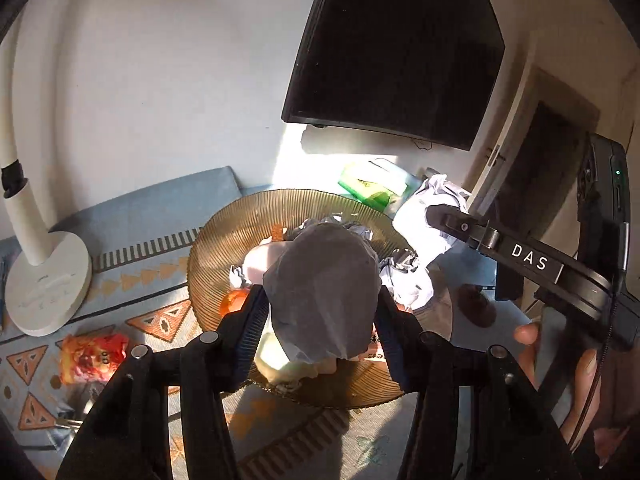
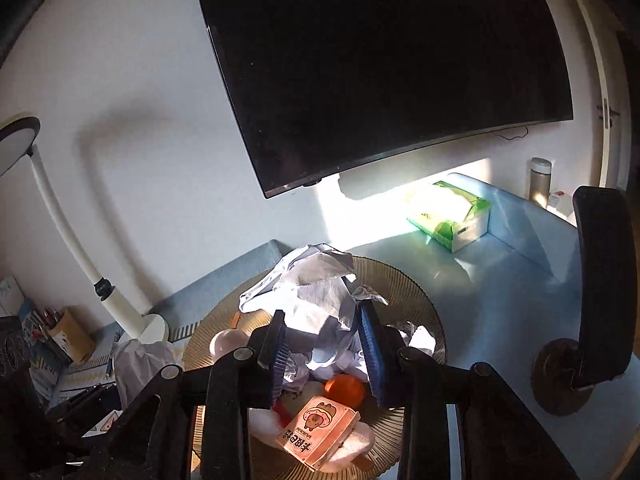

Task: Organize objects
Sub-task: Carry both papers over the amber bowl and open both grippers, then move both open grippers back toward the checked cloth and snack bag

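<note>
black fingers of the left tool (image 1: 322, 312) fill the bottom of the left wrist view, clamped on a grey tissue wad (image 1: 322, 288) held over the ribbed amber plate (image 1: 224, 248). to the left on the patterned desk (image 1: 152, 216) stand the white lamp base (image 1: 48, 284) and a red snack packet (image 1: 94, 356); an orange fruit (image 1: 234, 302) peeks out beside the left finger. past the plate lies a green tissue box (image 1: 372, 186), and at far right the right tool (image 1: 444, 216) shows side-on, with what looks like crumpled paper at its tip. in the right wrist view, the right tool (image 2: 324, 344) is closed on a crumpled white paper (image 2: 316, 296) above the same plate (image 2: 424, 308), where a pink cartoon box (image 2: 320, 430) lies just beside the orange fruit (image 2: 346, 390). the dark monitor (image 2: 380, 72) hangs on the wall above.
</note>
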The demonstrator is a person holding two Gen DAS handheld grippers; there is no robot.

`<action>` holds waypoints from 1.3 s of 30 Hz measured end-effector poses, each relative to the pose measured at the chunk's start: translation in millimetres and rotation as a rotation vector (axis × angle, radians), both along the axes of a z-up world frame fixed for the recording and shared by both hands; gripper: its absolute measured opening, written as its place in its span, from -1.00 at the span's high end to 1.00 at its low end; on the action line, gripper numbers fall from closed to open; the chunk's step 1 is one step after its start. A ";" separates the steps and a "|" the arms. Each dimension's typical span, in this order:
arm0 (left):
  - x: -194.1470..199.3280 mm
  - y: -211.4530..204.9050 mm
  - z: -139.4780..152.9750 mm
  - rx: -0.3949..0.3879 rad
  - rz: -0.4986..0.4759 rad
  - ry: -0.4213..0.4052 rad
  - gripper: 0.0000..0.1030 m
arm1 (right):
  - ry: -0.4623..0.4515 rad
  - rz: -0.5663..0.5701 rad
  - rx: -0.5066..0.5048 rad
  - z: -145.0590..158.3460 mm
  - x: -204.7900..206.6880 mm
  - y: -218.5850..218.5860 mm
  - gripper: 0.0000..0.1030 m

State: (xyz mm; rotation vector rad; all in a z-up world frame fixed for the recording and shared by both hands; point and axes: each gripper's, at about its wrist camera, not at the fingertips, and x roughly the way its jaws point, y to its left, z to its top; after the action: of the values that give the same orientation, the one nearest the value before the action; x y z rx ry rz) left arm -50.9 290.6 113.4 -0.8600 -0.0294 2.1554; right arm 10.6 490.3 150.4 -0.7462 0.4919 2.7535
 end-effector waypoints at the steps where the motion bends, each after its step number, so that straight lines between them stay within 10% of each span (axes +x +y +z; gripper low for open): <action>1: -3.0 5.6 -3.5 0.003 -0.001 -0.017 -0.03 | -0.002 -0.003 -0.003 -0.7 -1.9 2.7 0.24; 4: -6.4 8.7 -13.8 0.006 0.001 -0.066 -0.55 | -0.010 -0.001 -0.006 -6.2 -1.5 5.4 0.12; 16: 20.6 -60.2 3.1 0.074 0.052 -0.056 -0.69 | -0.005 0.077 0.000 -2.0 43.6 -38.2 0.03; 19: 35.8 -106.2 12.4 0.070 0.123 -0.013 -0.74 | 0.029 0.139 0.022 5.9 56.1 -73.6 -0.26; 28: 81.7 -246.2 4.5 -0.086 0.537 0.183 -0.99 | -0.038 0.418 0.095 -31.1 47.6 -213.7 -0.27; 39: 69.7 -302.4 -75.3 -0.191 0.741 0.075 -0.99 | -0.167 0.514 0.128 -113.5 15.6 -264.5 -0.27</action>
State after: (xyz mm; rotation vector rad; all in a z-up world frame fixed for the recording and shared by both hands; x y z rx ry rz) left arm 18.8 -11.8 38.2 -0.9768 -0.1221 2.9182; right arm 26.2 225.8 36.9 -1.1973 0.0919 3.0997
